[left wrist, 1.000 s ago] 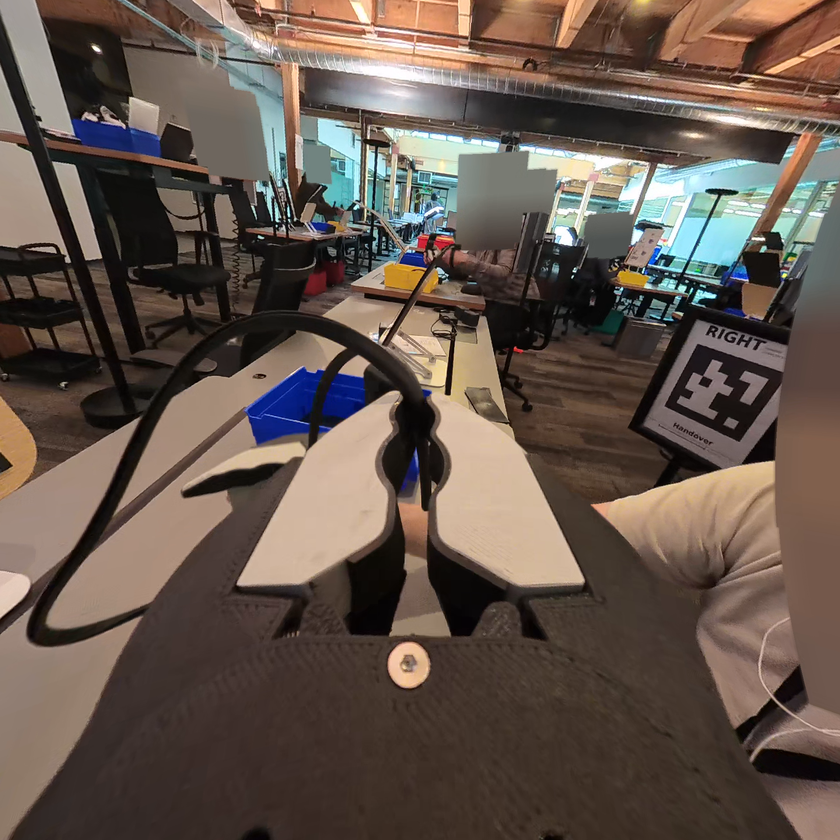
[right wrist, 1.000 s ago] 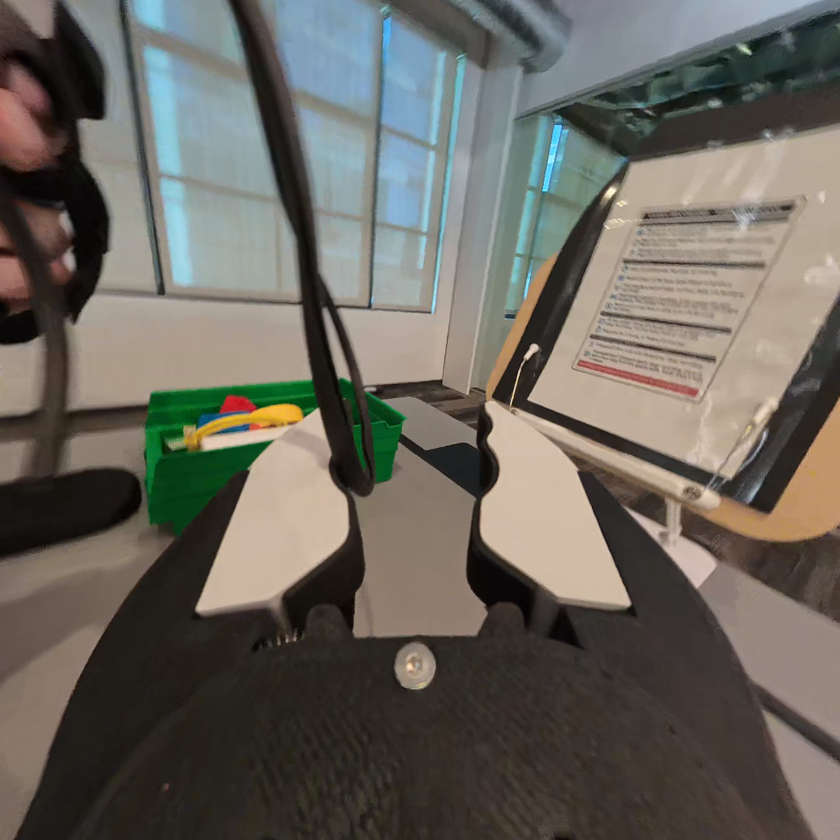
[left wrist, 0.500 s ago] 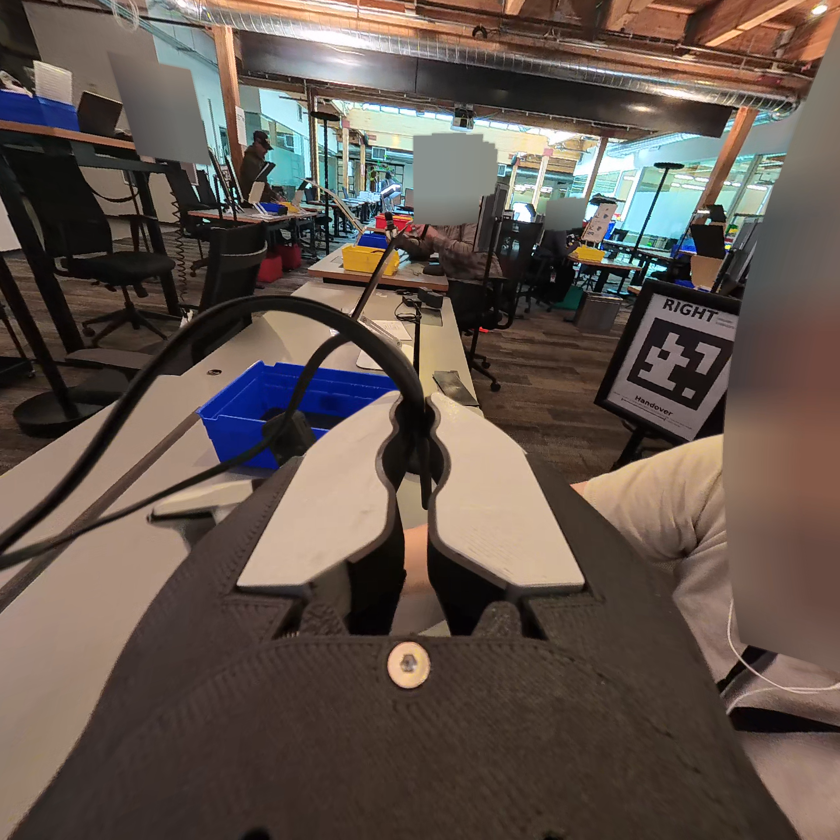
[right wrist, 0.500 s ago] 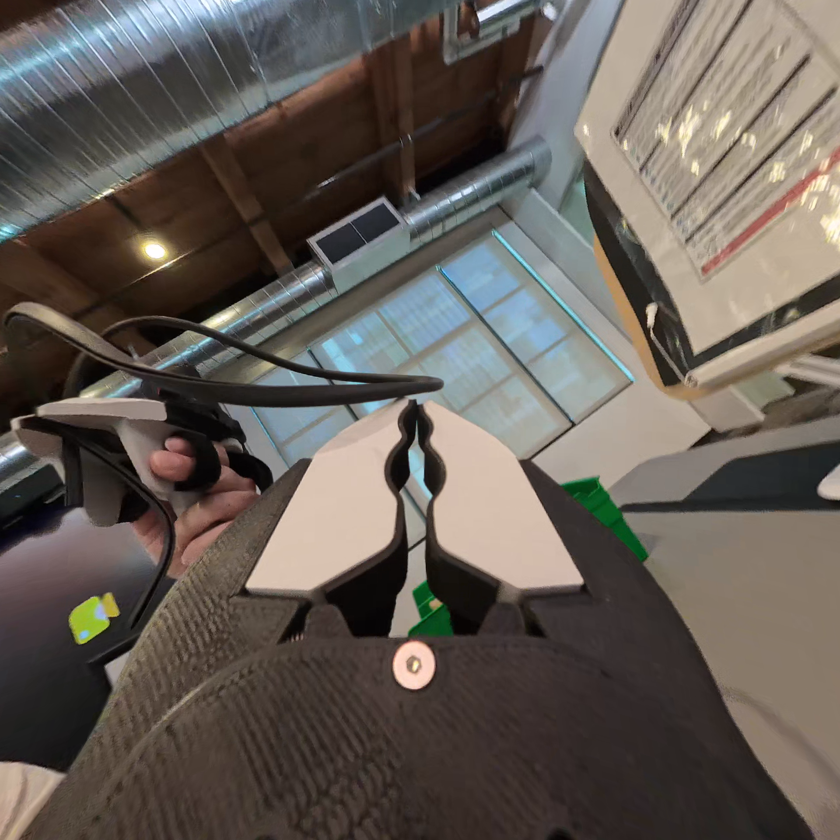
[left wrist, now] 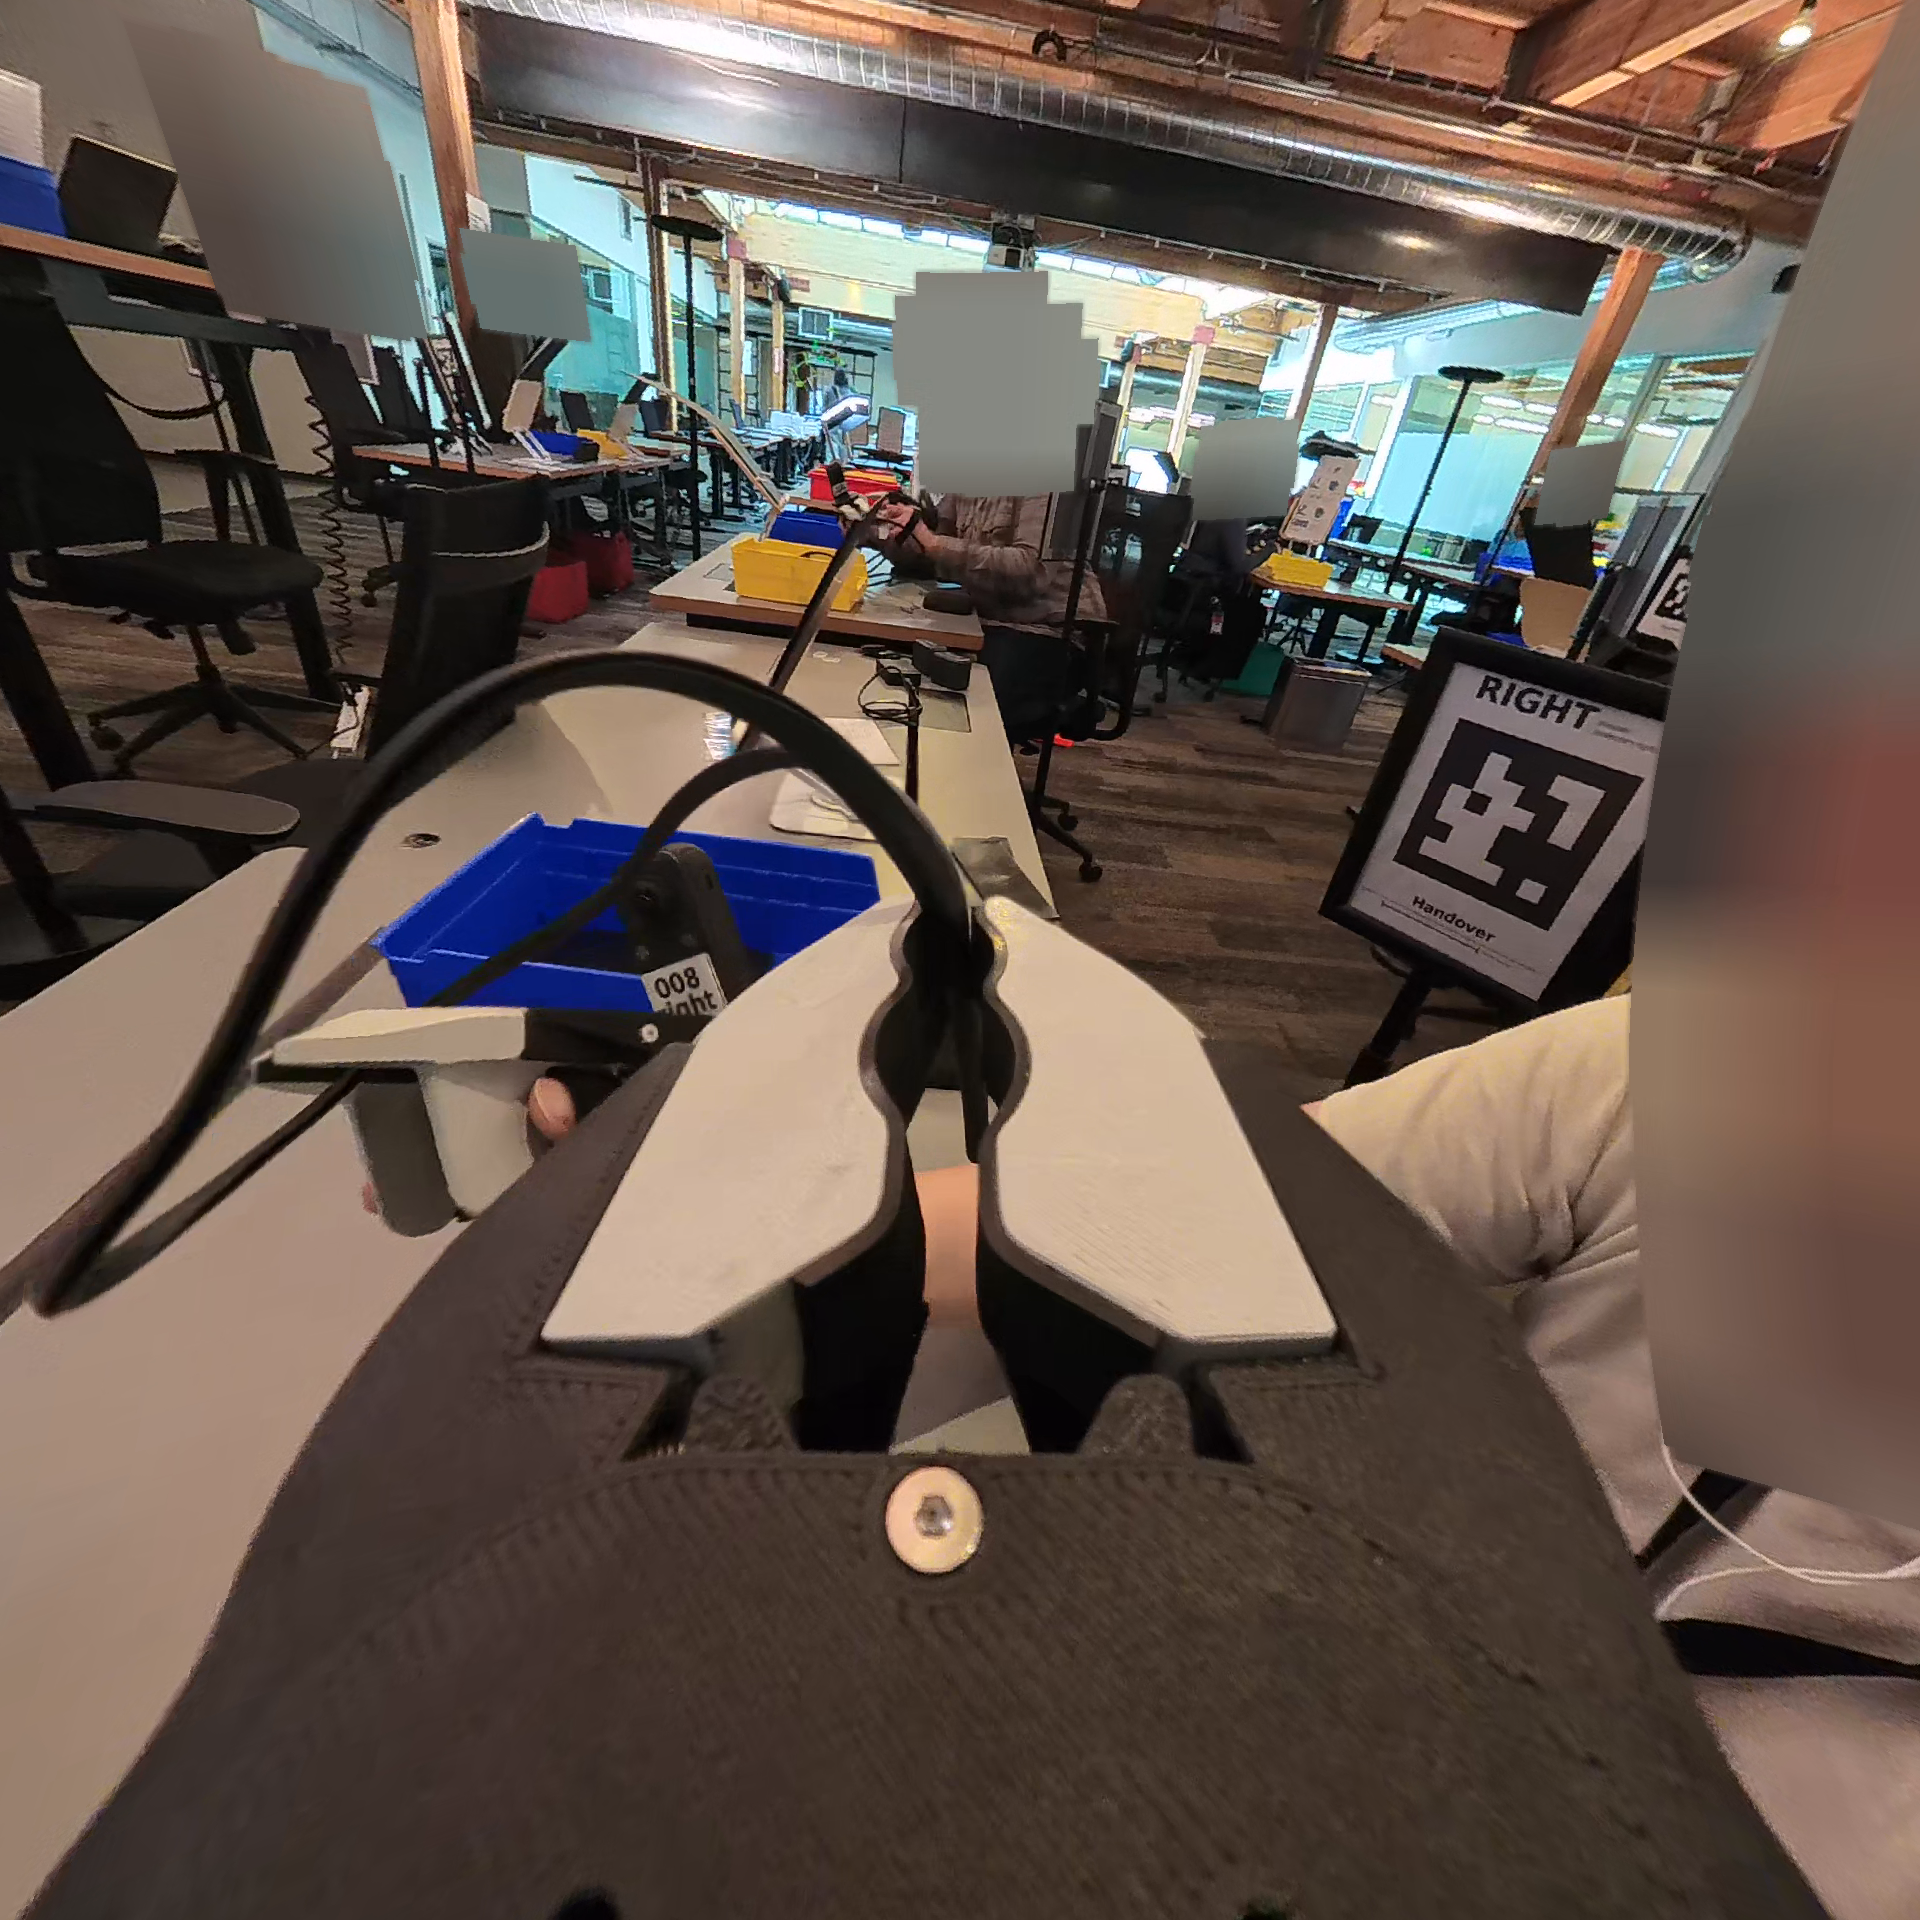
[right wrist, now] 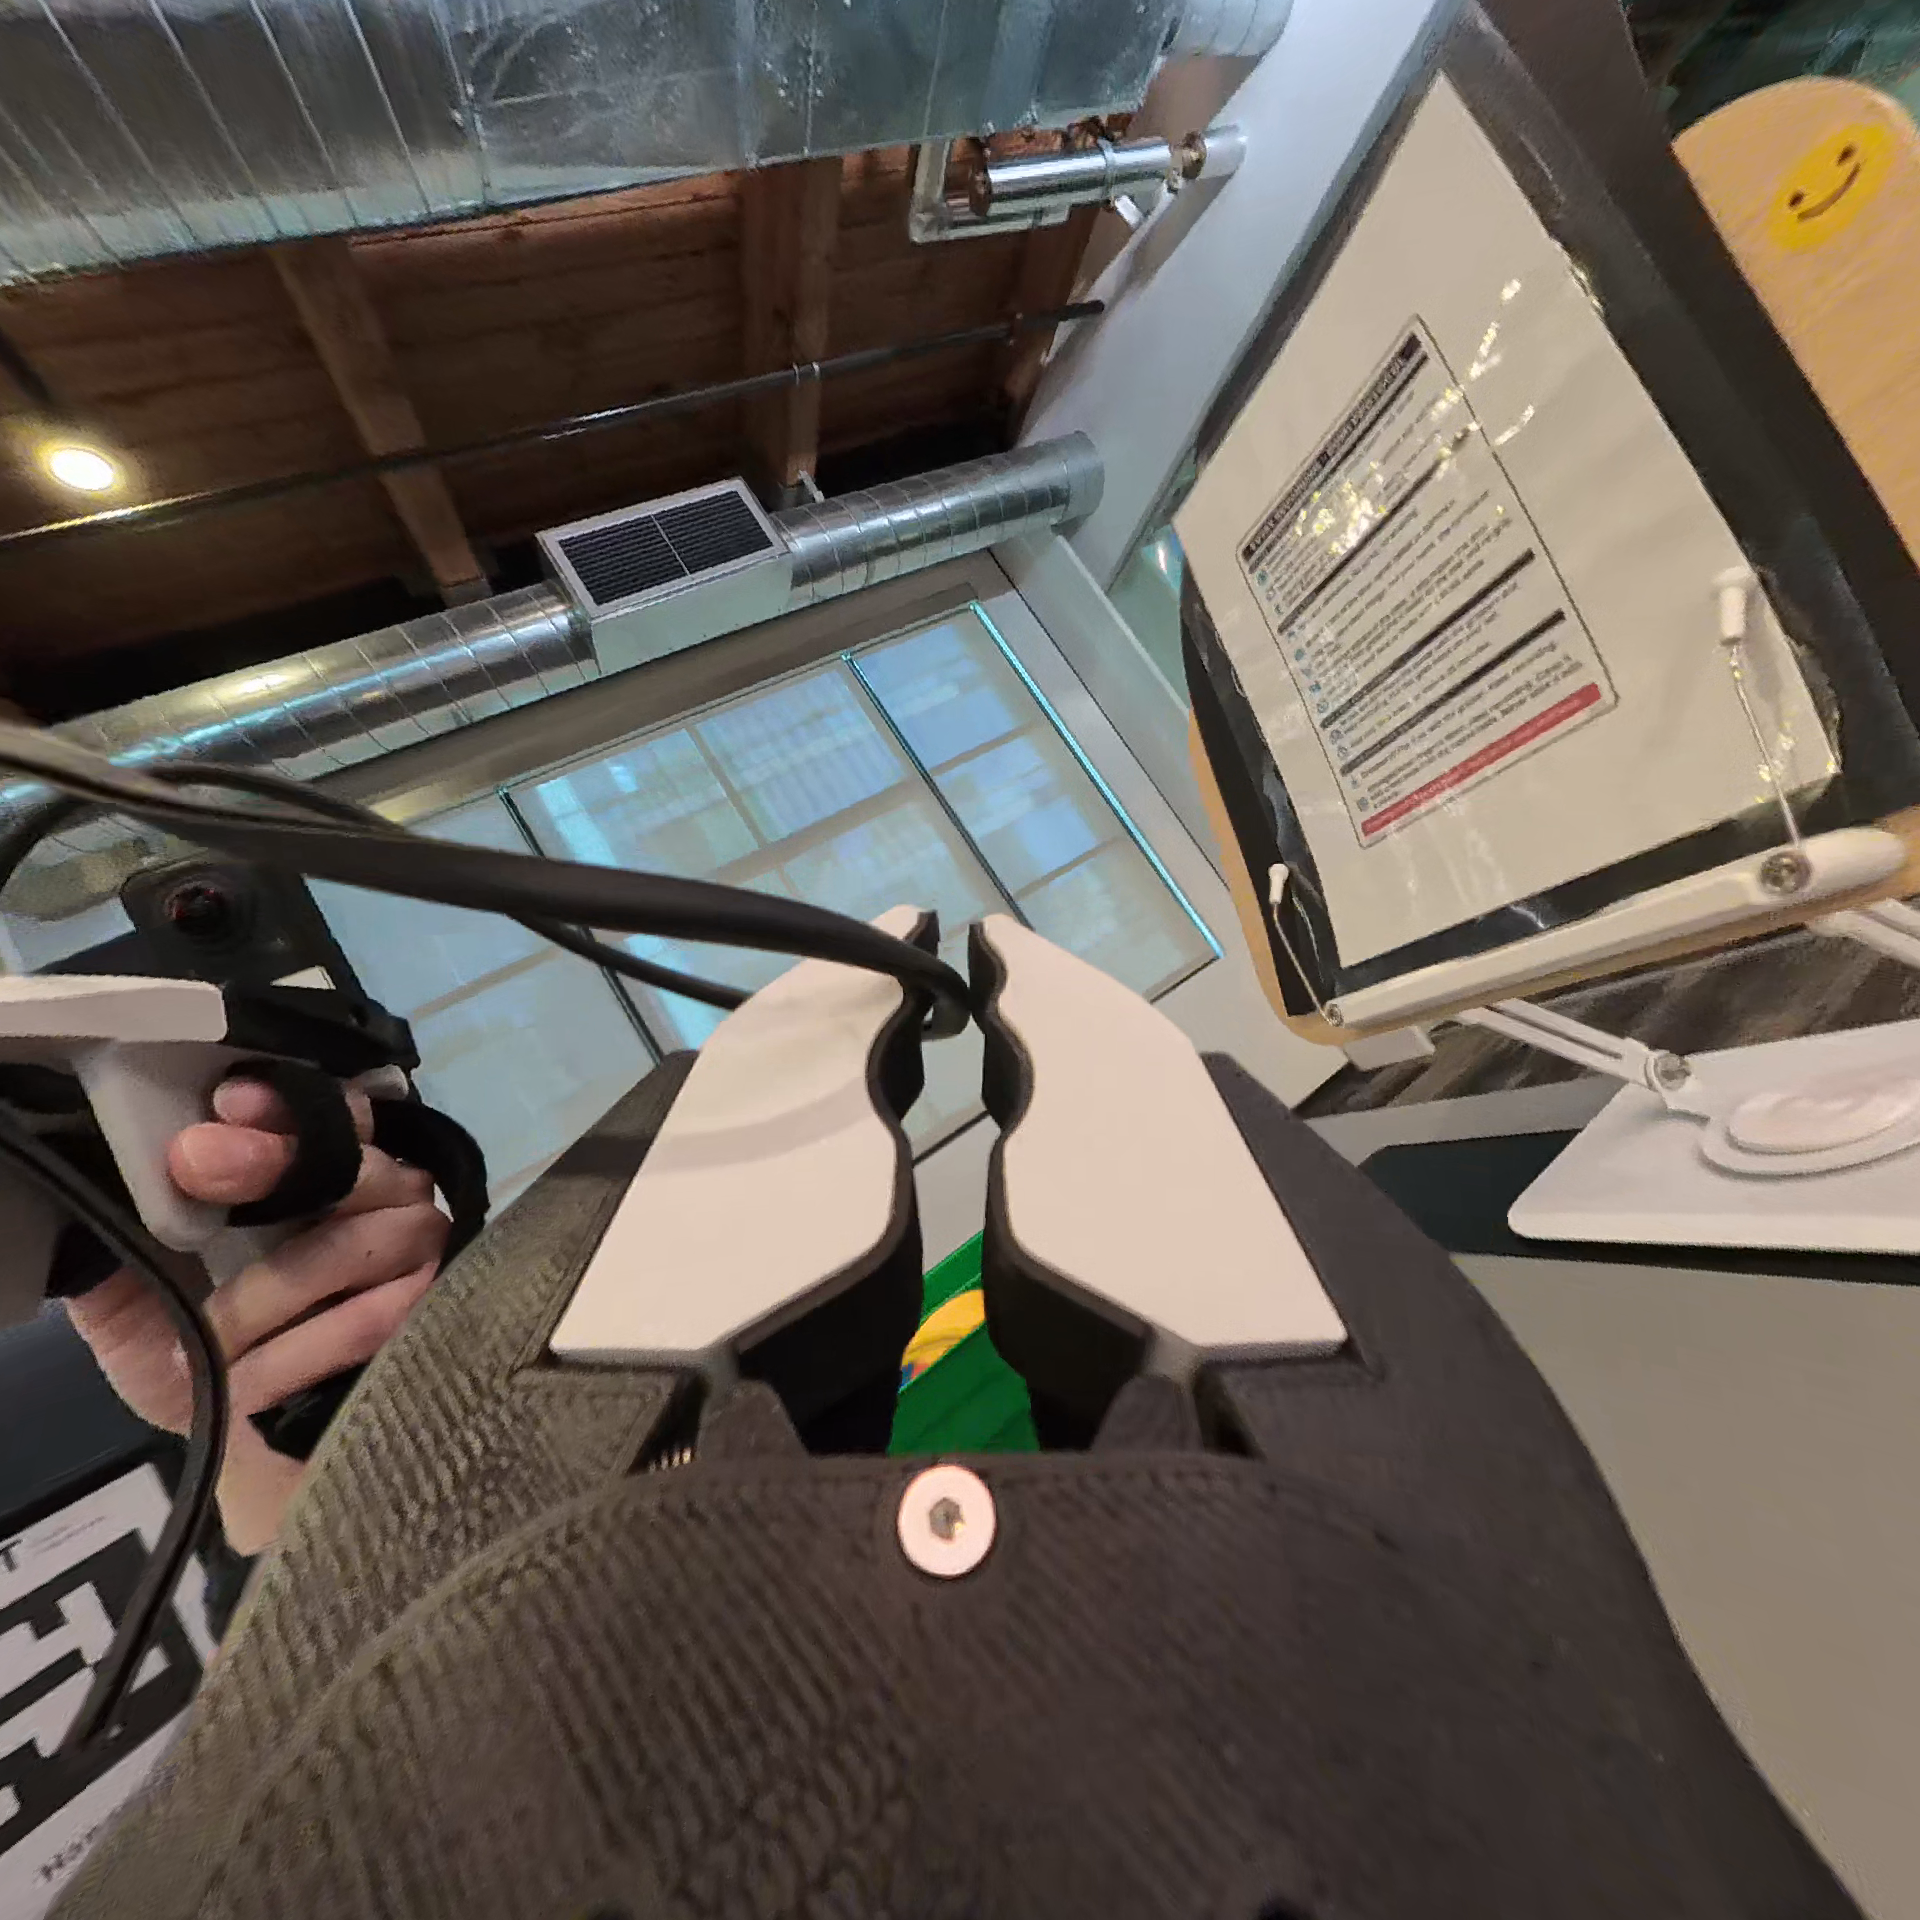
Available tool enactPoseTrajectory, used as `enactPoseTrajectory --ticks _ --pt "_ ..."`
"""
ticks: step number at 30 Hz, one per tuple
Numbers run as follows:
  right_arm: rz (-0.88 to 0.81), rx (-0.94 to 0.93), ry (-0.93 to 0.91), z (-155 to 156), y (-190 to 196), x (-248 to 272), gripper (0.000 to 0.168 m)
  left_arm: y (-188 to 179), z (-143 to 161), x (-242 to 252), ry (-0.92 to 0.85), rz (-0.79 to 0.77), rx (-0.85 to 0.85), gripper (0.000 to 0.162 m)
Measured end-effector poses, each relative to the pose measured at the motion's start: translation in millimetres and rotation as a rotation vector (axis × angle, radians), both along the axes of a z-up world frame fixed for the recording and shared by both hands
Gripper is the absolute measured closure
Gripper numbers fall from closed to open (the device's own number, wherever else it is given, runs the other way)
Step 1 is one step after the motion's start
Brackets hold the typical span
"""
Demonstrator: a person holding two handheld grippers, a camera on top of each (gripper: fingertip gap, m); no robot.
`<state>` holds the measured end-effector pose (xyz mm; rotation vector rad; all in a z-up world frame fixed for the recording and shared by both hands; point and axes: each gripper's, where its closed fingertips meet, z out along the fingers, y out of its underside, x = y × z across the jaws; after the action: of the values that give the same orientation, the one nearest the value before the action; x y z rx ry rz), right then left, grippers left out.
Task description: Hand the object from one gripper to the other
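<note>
Blue bin (left wrist: 499, 914) left-view only

The thin black rubber cable (right wrist: 436, 862) is running off the left edge; the green plastic bin (right wrist: 961, 1392) is peeking between fingers.

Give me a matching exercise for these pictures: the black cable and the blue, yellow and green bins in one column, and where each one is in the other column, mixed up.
Things:
1. black cable
2. blue bin
3. yellow bin
4. green bin

Places:
A. glimpsed through the gap between the right gripper jaws
B. on a farther desk, in front of a seated person
C. pinched at the jaw tips of the left gripper
D. on the grey table, just ahead of the left gripper

Pairs: 1-C, 2-D, 3-B, 4-A
</note>
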<state>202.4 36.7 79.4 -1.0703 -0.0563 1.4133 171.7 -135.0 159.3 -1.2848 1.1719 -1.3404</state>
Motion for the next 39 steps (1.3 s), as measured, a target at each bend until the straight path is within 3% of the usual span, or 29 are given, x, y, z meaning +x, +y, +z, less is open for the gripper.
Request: enactPoseTrajectory --ticks 4,8,12,16,21,29,32,34,39 --pt "0.0 -0.002 -0.078 4 7 11 0.163 14 -2 -10 0.014 0.069 -0.004 0.157" --pt "-0.135 0.025 -0.444 9 15 37 0.163 37 -20 -33 0.099 0.137 -0.056 0.158" --pt "-0.386 0.079 -0.77 28 8 88 0.162 55 -49 -49 0.202 0.137 -0.125 0.157" --pt "-0.444 0.109 -0.942 44 -16 107 0.162 56 -78 -45 0.303 0.035 -0.192 0.157" --pt "-0.47 0.091 -1.216 66 -11 121 0.162 59 -100 -23 0.365 -0.047 -0.242 0.157" --pt "-0.413 0.017 -1.553 129 -12 123 0.162 37 -94 18 0.269 -0.243 -0.225 0.157" --pt "-0.468 0.022 -1.624 162 -18 125 0.162 51 -99 22 0.276 -0.15 -0.158 0.132" --pt "-0.496 0.012 -1.661 181 -25 128 0.162 66 -94 17 0.238 -0.06 -0.085 0.124" --pt "-0.595 0.0 -1.862 207 -48 145 0.162 71 -37 -9 -0.06 0.04 -0.015 0.104"
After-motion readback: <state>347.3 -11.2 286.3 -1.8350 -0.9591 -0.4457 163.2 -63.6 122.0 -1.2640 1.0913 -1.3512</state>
